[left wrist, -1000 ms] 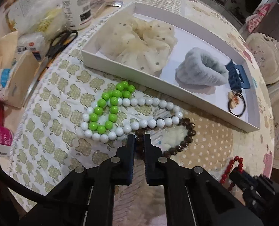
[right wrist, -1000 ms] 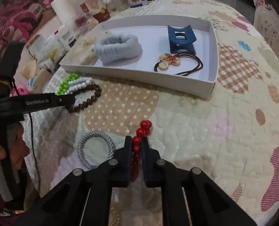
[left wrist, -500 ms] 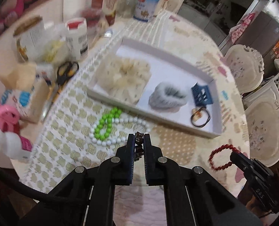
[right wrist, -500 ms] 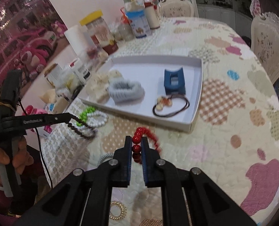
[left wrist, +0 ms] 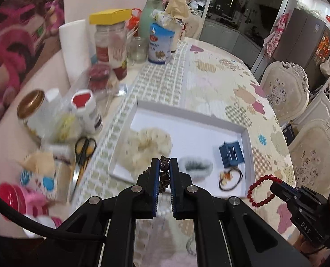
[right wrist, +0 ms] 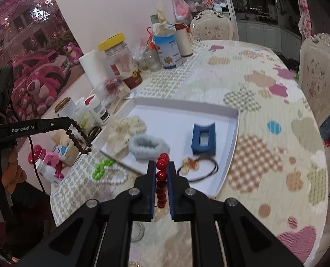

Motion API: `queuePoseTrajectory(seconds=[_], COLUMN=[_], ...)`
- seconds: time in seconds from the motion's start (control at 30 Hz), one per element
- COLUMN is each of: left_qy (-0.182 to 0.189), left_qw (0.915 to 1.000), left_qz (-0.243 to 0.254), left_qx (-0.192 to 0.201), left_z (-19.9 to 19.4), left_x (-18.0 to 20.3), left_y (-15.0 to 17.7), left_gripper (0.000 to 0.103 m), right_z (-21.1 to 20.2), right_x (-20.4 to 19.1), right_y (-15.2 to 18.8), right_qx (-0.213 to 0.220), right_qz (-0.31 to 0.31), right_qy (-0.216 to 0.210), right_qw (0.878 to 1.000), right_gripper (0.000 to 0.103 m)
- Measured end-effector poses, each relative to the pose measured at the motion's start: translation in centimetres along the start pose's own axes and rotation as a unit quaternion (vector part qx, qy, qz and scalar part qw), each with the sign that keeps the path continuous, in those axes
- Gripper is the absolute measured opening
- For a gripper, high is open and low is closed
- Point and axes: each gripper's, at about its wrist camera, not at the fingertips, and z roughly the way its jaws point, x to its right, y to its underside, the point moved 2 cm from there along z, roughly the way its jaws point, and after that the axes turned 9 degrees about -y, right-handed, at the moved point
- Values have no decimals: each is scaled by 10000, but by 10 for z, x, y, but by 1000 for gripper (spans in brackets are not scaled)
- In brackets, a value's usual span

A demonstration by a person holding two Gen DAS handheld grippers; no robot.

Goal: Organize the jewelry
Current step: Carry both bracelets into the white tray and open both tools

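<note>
My left gripper [left wrist: 164, 166] is shut on a brown bead bracelet [left wrist: 164, 173] and holds it high above the table; the bracelet hangs from it in the right wrist view [right wrist: 79, 138]. My right gripper [right wrist: 161, 166] is shut on a red bead bracelet [right wrist: 161, 169], also lifted; it dangles in the left wrist view [left wrist: 261, 190]. Below lies a white tray [right wrist: 229, 153] holding a cream scrunchie [right wrist: 127, 129], a grey fluffy band [right wrist: 148, 146], a blue claw clip [right wrist: 204, 139] and a dark hair tie with a charm [right wrist: 198, 166]. A green and a white bead bracelet [right wrist: 108, 171] lie on the cloth in front of the tray.
Jars, bottles and a paper roll [left wrist: 76, 51] crowd the table's left side, with scissors [left wrist: 81, 158] beside the tray. A grey woven ring [right wrist: 137, 231] lies near the front edge. Chairs [left wrist: 285, 91] stand to the right.
Both grippers have risen well above the table, each carrying its bracelet; the tray and the bracelets on the cloth now look smaller and farther below.
</note>
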Motion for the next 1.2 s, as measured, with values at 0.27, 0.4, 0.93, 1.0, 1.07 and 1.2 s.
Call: queuePoseTrajectory(seconds=[0.27,0.4,0.93,1.0,1.07,1.2], left_qy=[-226,-290,221,142,14,-249], left_qw=[9994,9991,9962,9955,9951,9936], left_qz=[258,275,-43,-94,-104,-208], left_qx=[9,-125,-843,-934,-987,-1085], left_z=[41,70,173,187,197,214], left_x=[4,2,4,0,-5,-18], left_y=[-42,-56,-86,-84,-83,-81], left_gripper=[8,8,8,8,8,8], right_z=[33,60,189,204,215,226], right_x=[4,4,6,21,39,68], right_y=[-49,-66,-97,-96,-94,-87], right_qx=[-12,-115,-809,-889,-954,-1031], right_qz=[-125,-161,283,429,550,672], right_qy=[104,95,-490,-357,-71,398], right_qw=[9999,9998,9951,9945,9939,9916], right_gripper=[9,9,9,9,9,10])
